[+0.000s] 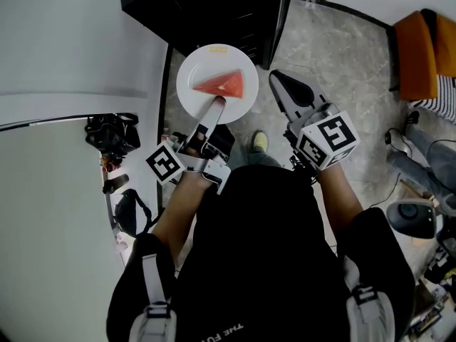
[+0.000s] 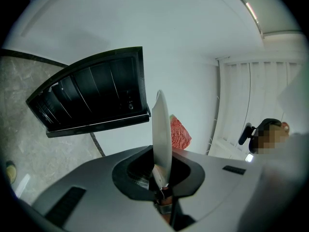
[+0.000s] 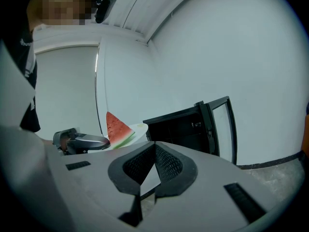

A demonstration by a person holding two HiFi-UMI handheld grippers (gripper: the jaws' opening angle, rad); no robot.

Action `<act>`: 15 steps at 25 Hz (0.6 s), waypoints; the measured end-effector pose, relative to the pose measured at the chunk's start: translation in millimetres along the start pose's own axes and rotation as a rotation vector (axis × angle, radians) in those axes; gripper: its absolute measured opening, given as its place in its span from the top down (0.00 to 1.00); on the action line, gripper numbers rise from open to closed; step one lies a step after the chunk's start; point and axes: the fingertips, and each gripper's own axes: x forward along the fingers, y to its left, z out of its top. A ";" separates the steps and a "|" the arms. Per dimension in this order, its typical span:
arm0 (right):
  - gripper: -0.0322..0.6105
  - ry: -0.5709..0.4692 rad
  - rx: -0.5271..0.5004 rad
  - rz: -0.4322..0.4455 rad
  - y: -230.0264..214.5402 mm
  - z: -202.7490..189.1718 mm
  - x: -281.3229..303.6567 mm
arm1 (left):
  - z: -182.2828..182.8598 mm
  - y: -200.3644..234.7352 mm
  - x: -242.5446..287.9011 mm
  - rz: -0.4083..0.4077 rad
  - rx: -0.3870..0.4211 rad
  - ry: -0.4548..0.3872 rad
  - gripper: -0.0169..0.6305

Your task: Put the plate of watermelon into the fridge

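Left gripper (image 1: 216,104): jaws clamped tight on the plate's near rim.
Plate (image 1: 194,98): held in the air just before the open fridge (image 1: 214,9), with the watermelon (image 1: 224,84) on it.
Right gripper (image 1: 279,83): jaws together, empty, beside the plate.

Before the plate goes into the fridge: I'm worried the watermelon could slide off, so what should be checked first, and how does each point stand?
1. Left gripper shut on the rim of the plate: ok.
2. Watermelon slice resting on the plate: ok.
3. Fridge with its door open: ok.
4. Right gripper shut, empty and apart from the plate: ok.
5. Free shelf inside the dark fridge: cannot tell.
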 end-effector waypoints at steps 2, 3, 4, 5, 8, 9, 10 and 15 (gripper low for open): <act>0.93 -0.007 0.004 0.002 -2.3 2.6 0.0 | 0.7 -1.7 1.3 0.000 0.003 0.000 0.92; 0.93 -0.010 0.008 0.000 -3.4 4.1 -0.5 | 0.8 -2.7 1.7 -0.002 0.004 -0.001 0.92; 0.93 -0.013 0.010 -0.002 -4.4 4.8 -1.0 | 0.7 -3.2 1.7 -0.003 0.005 -0.001 0.92; 0.93 -0.014 0.010 -0.004 -5.5 4.8 -1.3 | 0.5 -3.1 1.4 -0.003 0.007 -0.001 0.92; 0.93 -0.015 0.025 -0.021 -10.7 5.1 -1.9 | 0.4 -1.9 1.8 -0.002 0.008 0.002 0.92; 0.93 -0.015 0.030 -0.024 -11.7 5.6 -1.8 | 0.2 -1.9 1.9 0.000 0.004 0.003 0.92; 0.93 -0.015 0.032 -0.022 -11.8 5.8 -1.3 | 0.1 -2.1 1.6 0.002 0.002 0.004 0.92; 0.93 -0.015 0.026 -0.026 -9.2 6.9 1.7 | -0.8 -0.2 1.7 0.012 -0.005 0.021 0.92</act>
